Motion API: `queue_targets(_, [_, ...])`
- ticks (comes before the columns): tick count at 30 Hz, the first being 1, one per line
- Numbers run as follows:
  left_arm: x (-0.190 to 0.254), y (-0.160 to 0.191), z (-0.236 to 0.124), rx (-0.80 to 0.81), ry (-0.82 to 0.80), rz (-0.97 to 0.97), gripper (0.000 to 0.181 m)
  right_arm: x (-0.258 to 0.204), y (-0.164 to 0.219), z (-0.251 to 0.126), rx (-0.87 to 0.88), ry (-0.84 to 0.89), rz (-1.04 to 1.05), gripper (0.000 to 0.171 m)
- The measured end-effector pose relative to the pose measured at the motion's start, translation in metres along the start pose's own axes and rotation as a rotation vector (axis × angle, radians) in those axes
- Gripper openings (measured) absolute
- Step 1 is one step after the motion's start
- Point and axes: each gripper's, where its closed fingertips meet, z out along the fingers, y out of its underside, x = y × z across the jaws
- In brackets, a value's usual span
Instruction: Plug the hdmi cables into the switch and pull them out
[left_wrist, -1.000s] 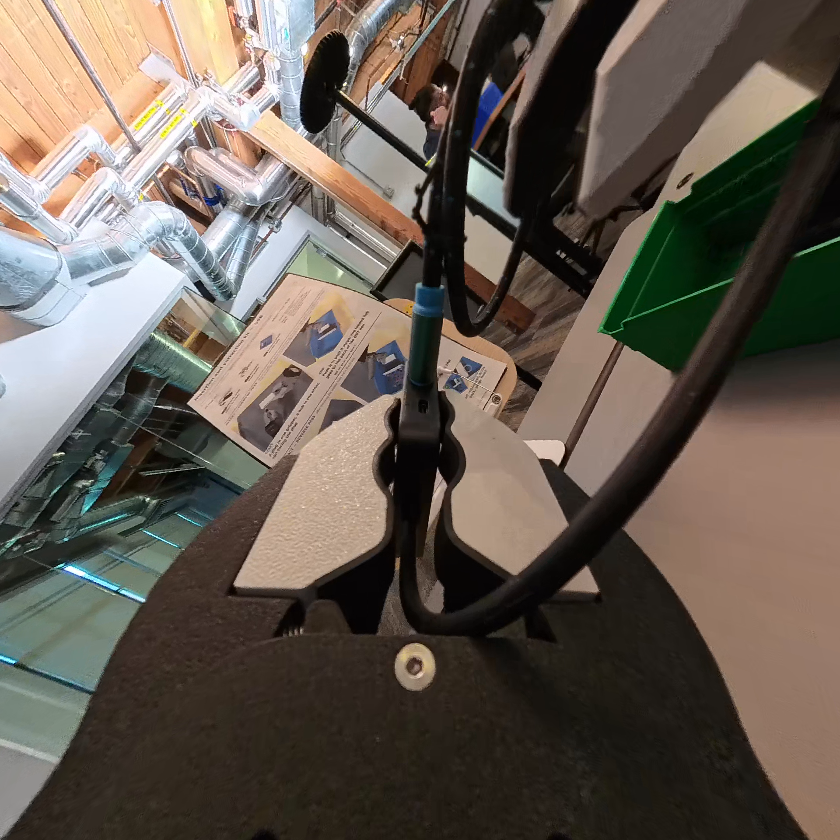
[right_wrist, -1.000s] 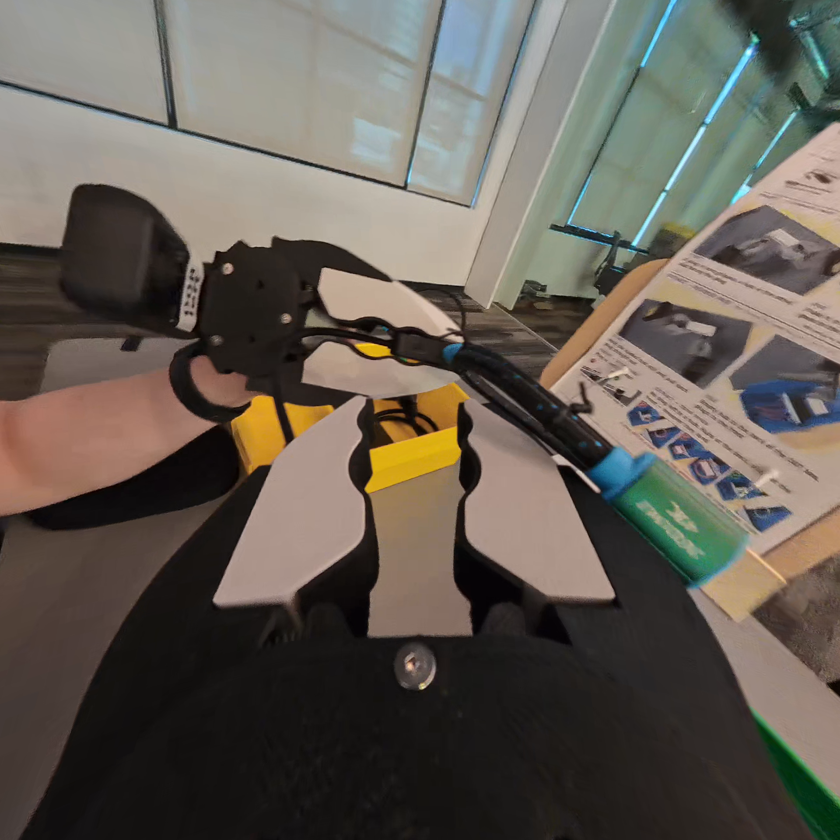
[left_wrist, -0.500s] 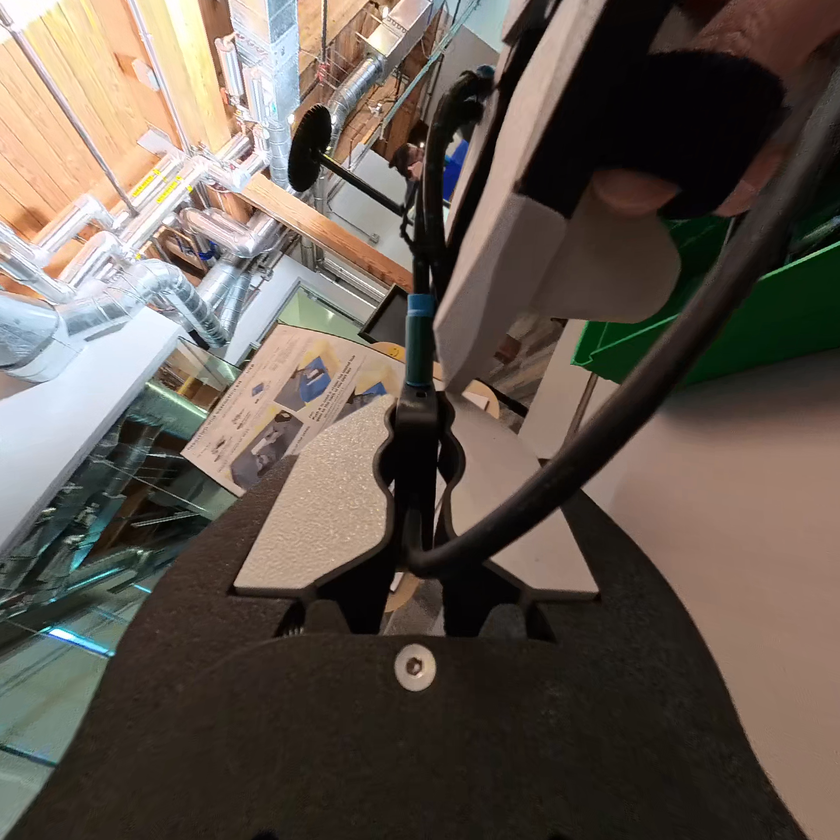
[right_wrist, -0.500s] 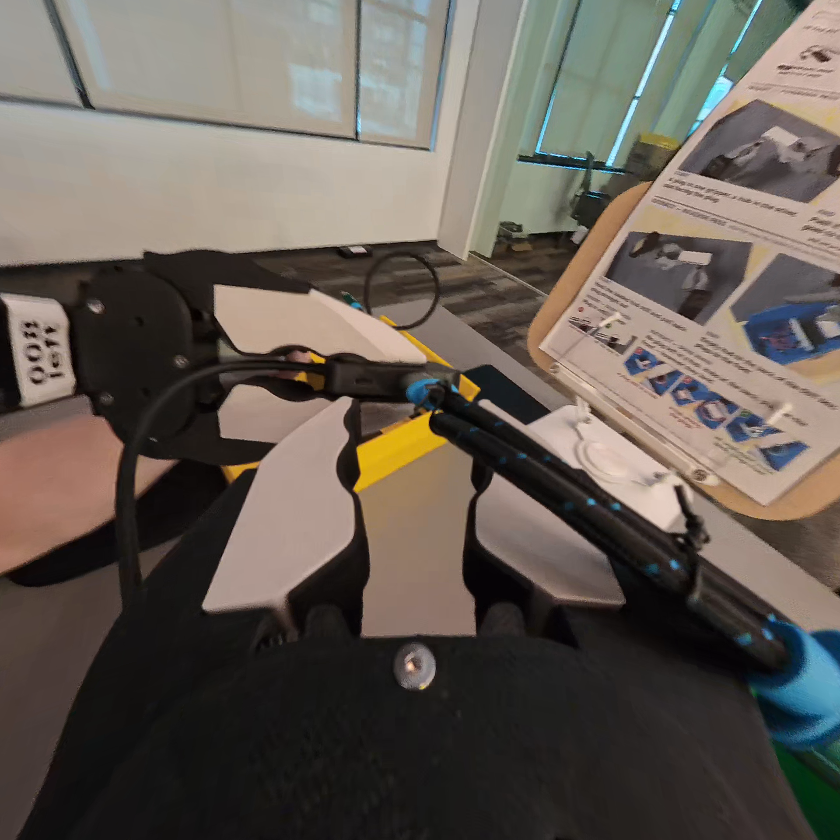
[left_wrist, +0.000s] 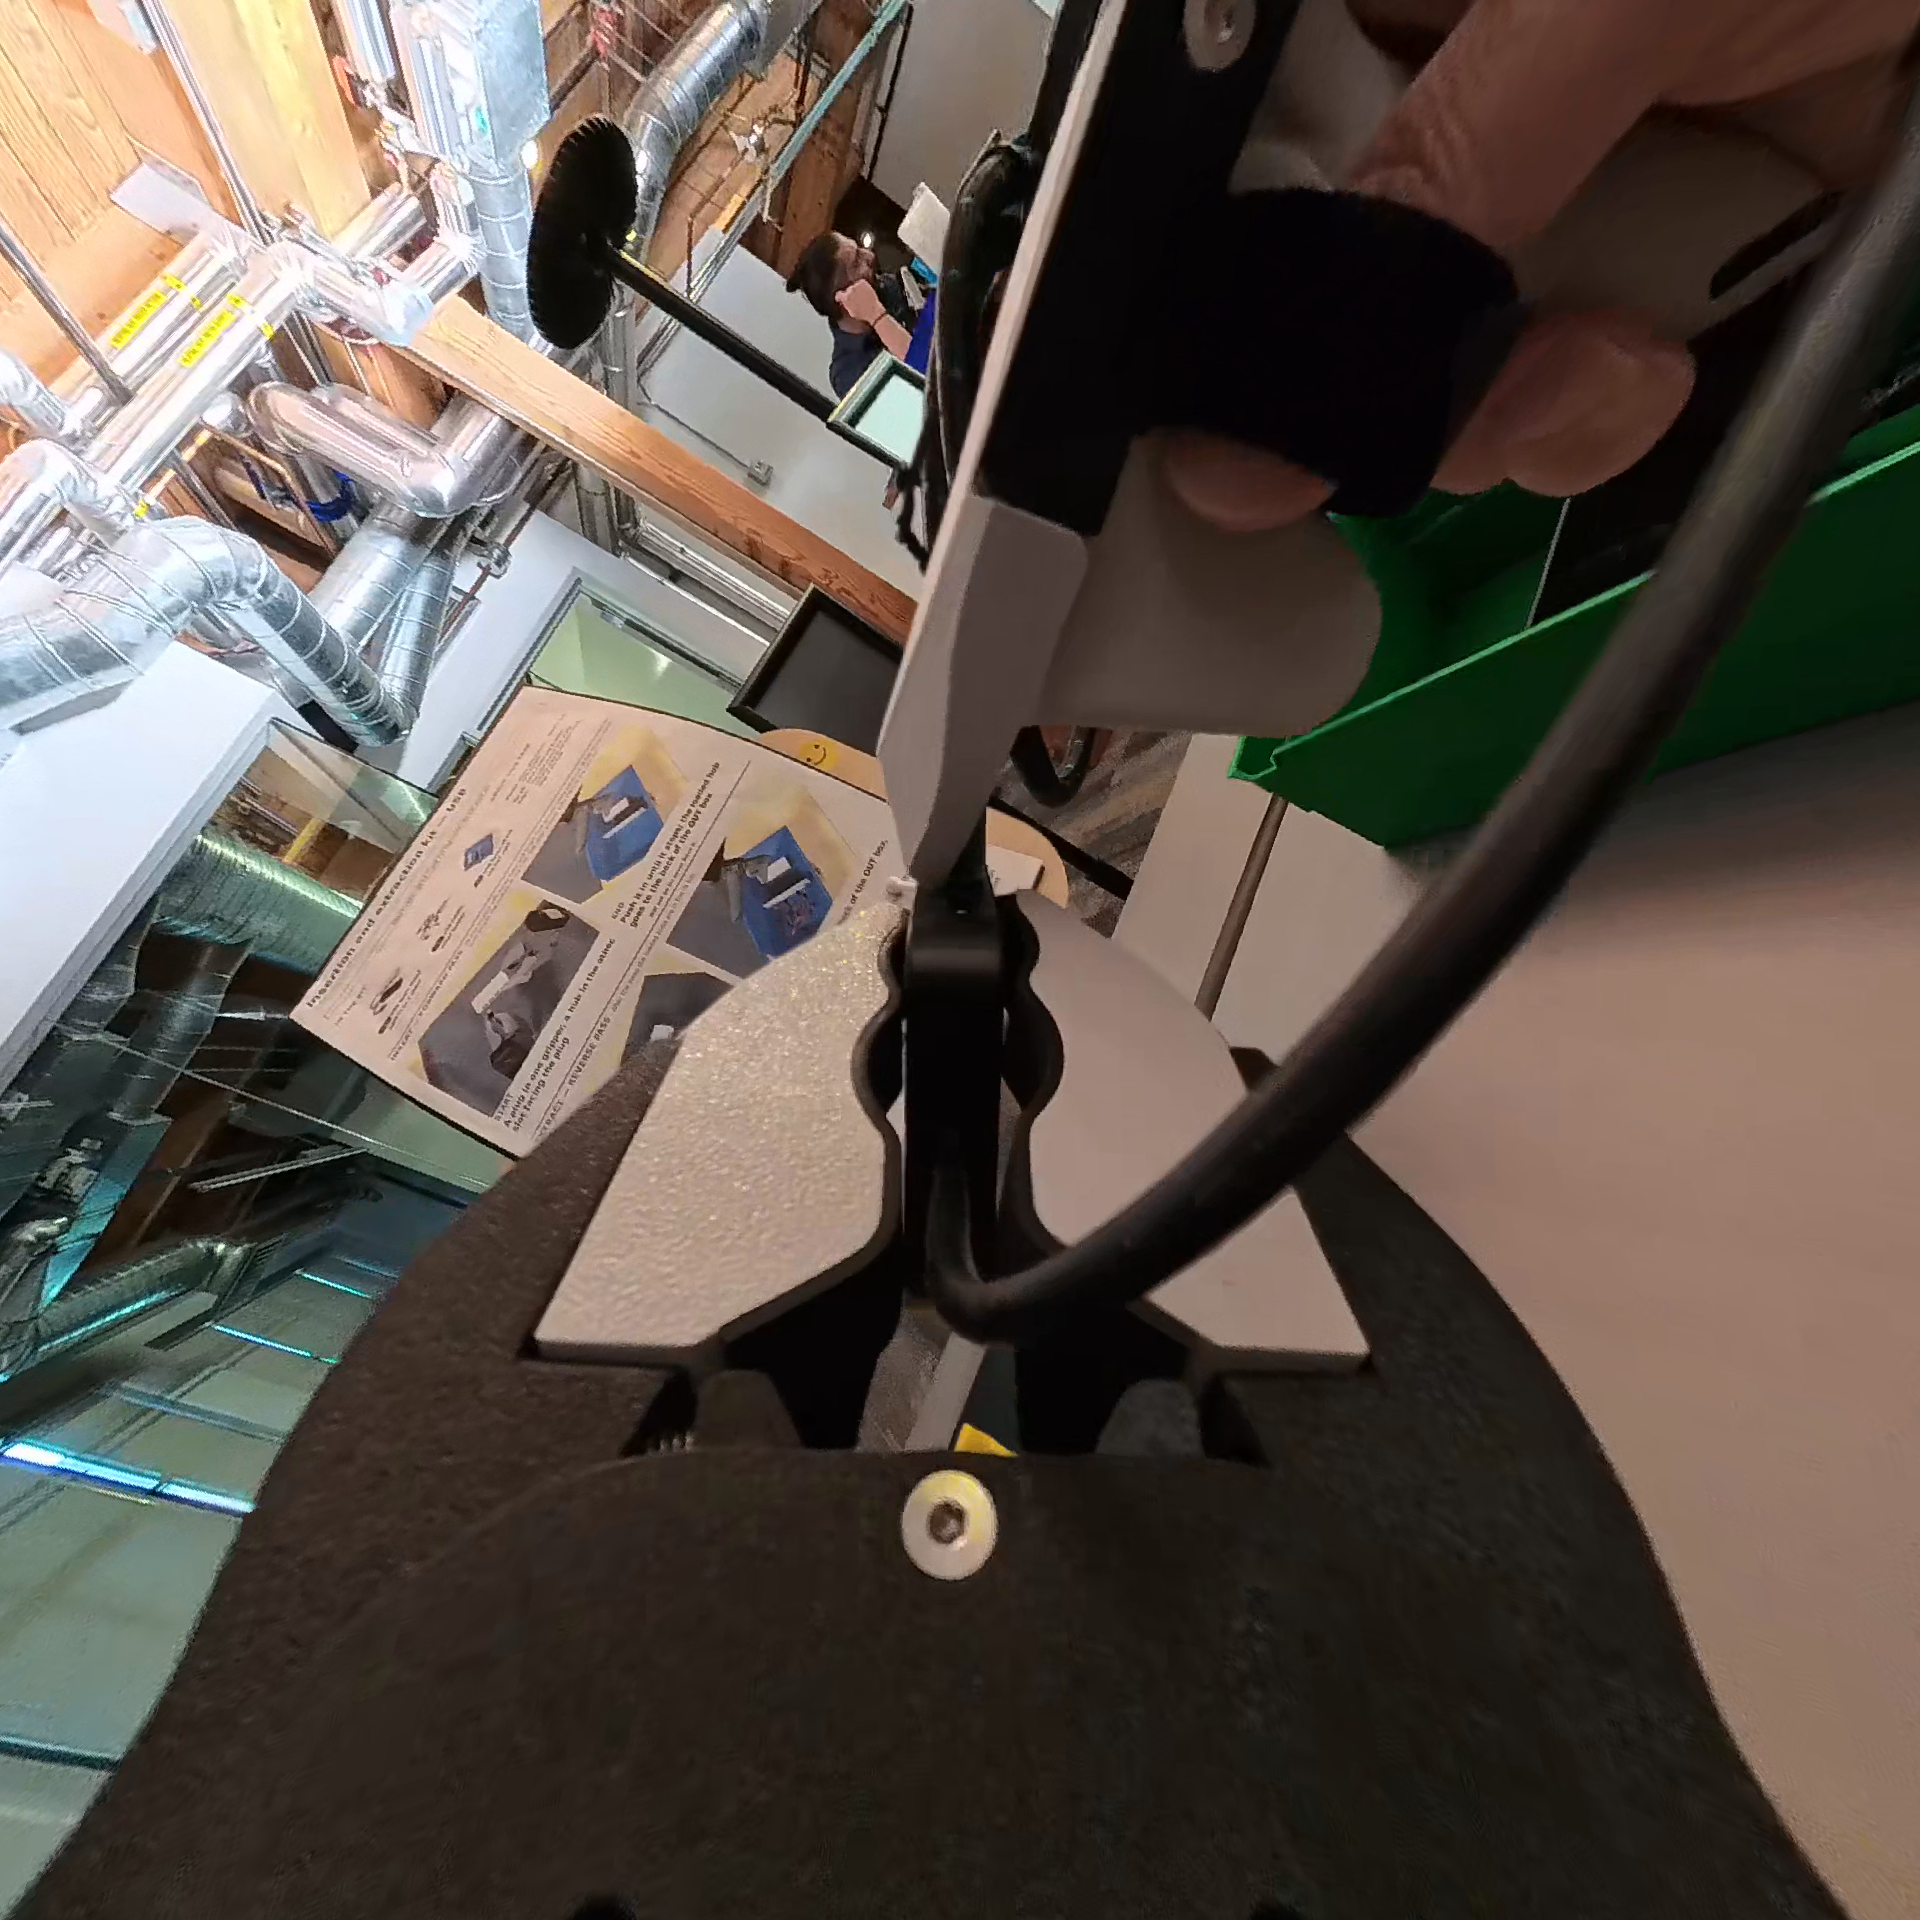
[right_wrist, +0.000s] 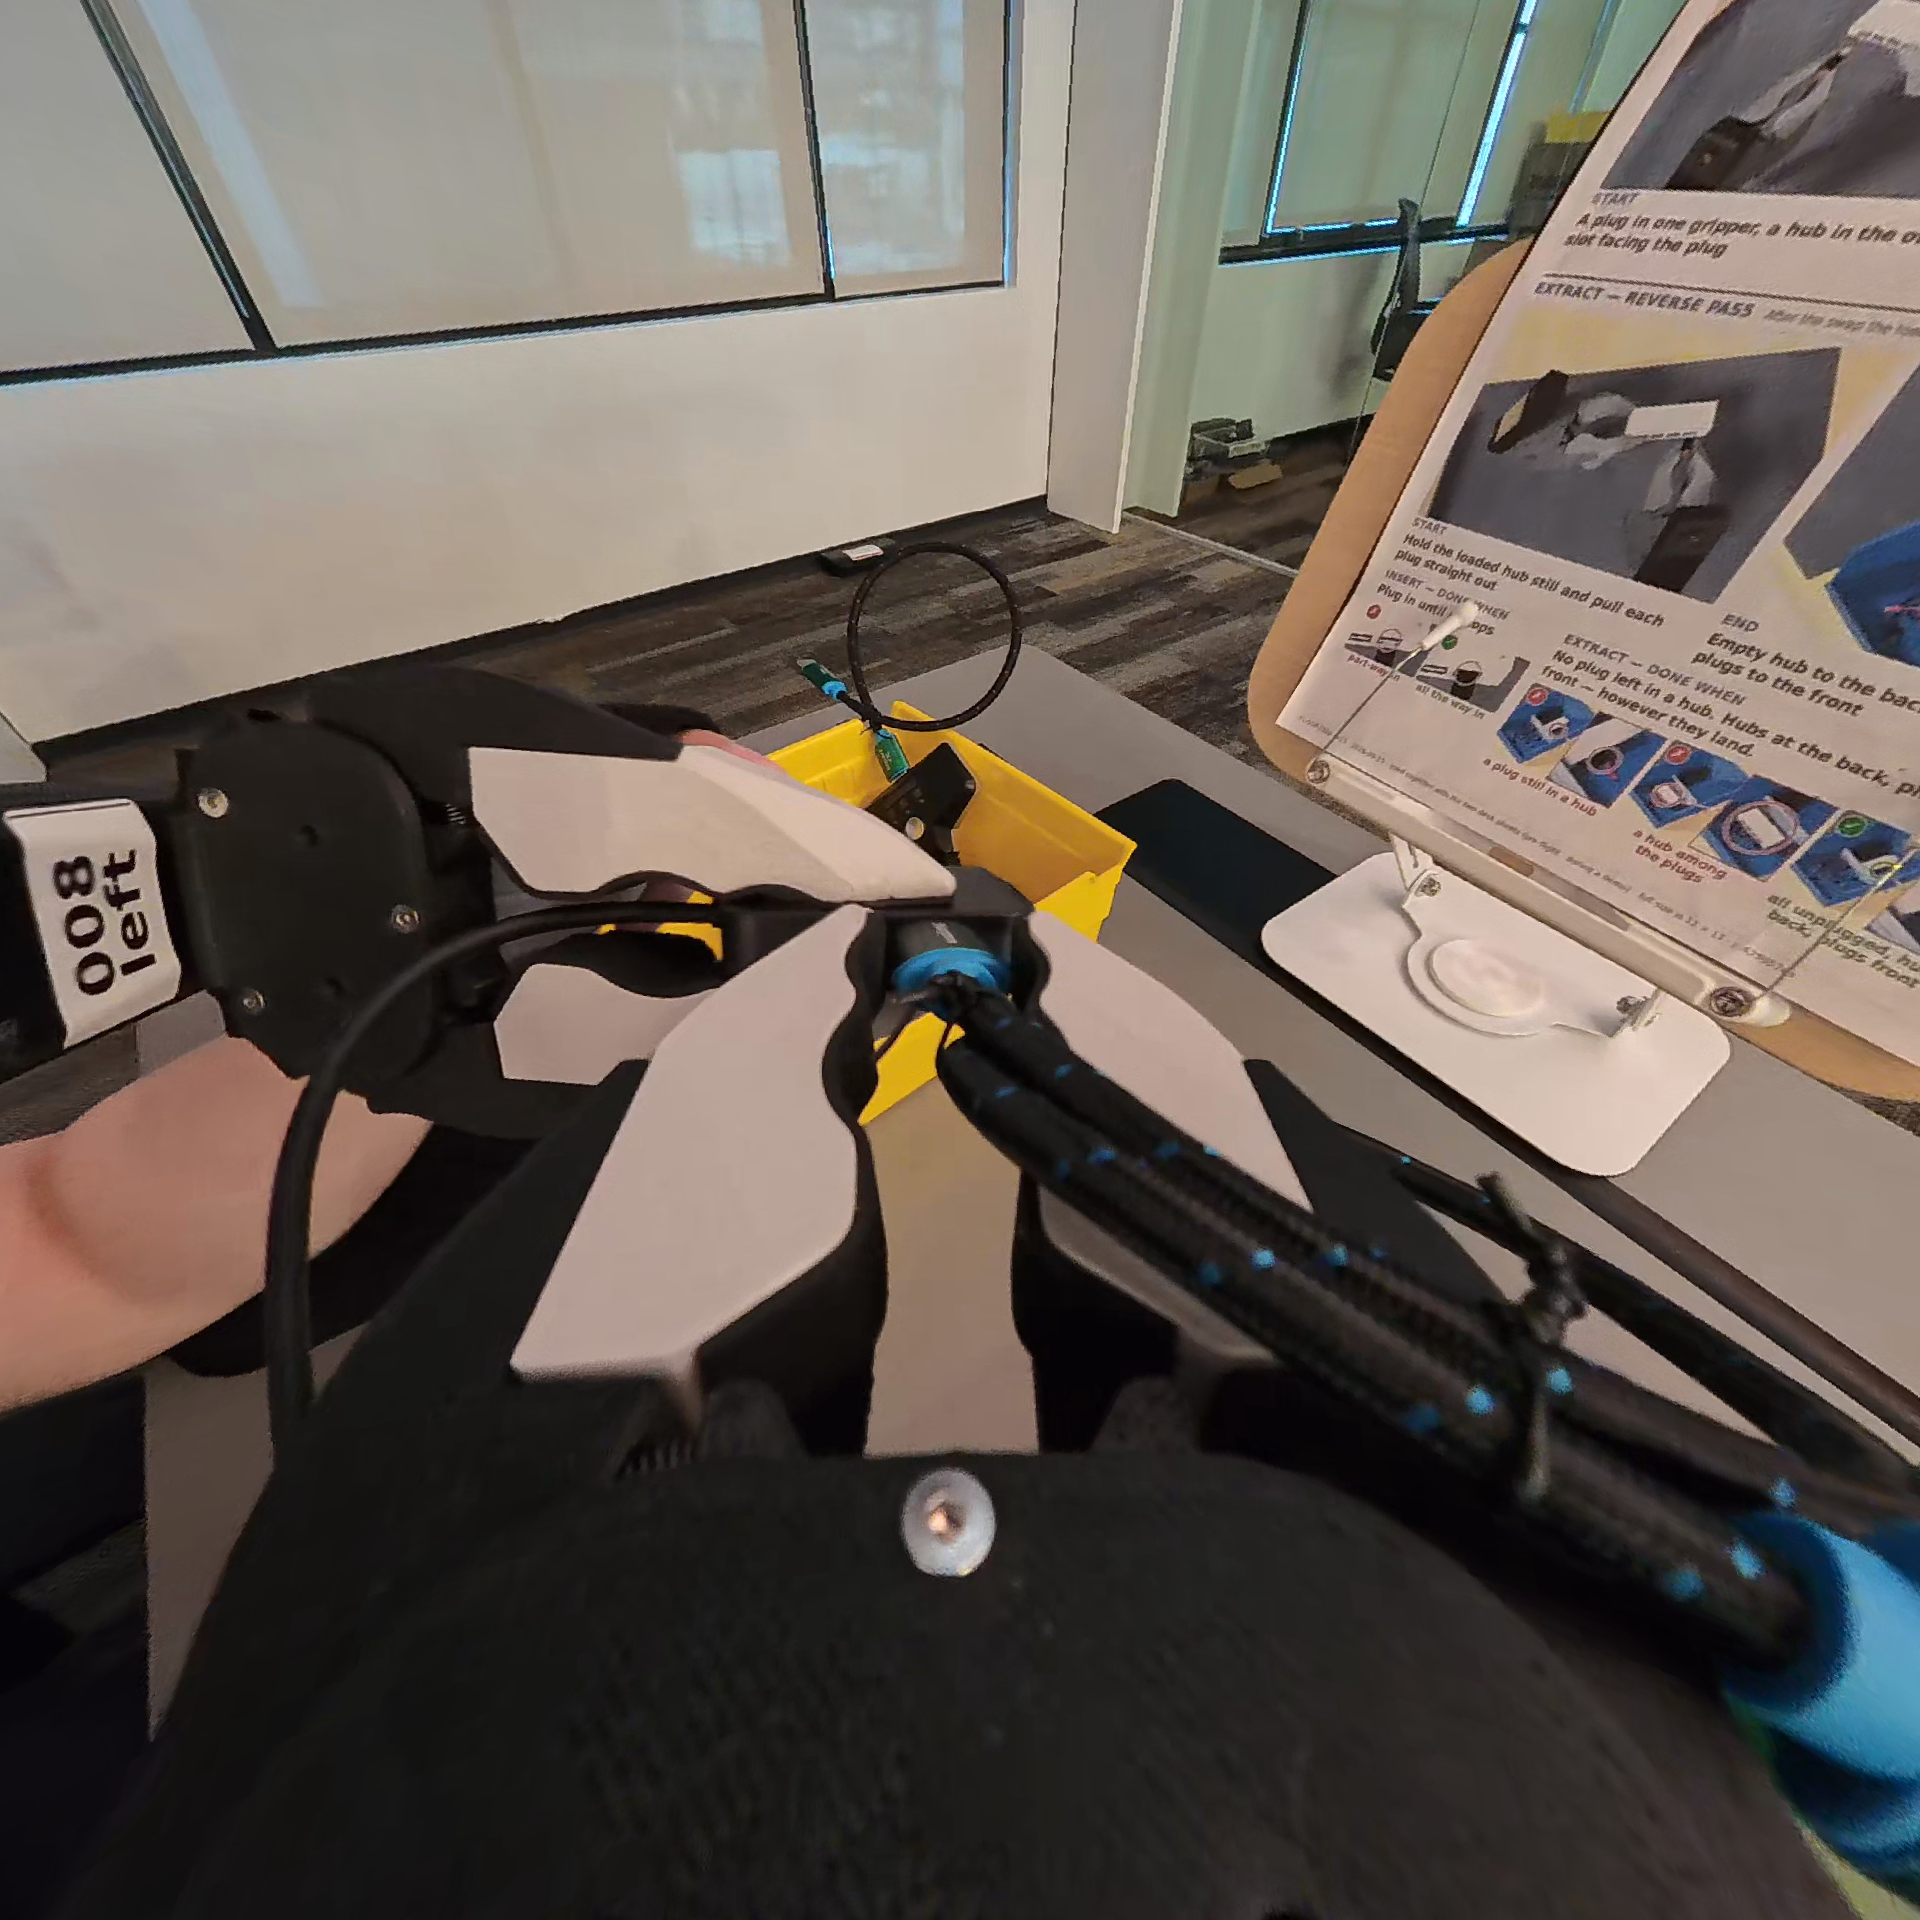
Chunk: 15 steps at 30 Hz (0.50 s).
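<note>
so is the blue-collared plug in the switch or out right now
In, apparently: the plug butts against the switch held by the left tongs; seating depth is hidden.

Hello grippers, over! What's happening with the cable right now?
Left gripper shut on switch. Right gripper closing round blue-collared HDMI plug, already seated. Braided cable trails back. Nothing blocking.

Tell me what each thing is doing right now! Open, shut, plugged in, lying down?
Left gripper: shut on the switch.
Switch: clamped, its thin black cord looping out.
Right gripper: fingers either side of the plug; grip unclear.
Plug: blue-collared, at the switch; whether fully seated is unclear.
Braided cable: bundled, tied.
Yellow bin: open, holding more cables.
Instruction sheet: propped upright on a stand.
</note>
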Motion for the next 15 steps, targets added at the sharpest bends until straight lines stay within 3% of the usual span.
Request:
queue_targets(10, [-0.001, 0.019, 0.006, -0.069, -0.001, -0.007, 0.02, -0.001, 0.003, 0.009, -0.013, 0.031, 0.023, 0.021])
queue_targets(15, [-0.001, 0.018, 0.006, -0.047, -0.052, 0.075, 0.014, -0.005, 0.004, 0.006, -0.012, 0.079, -0.097, 0.023])
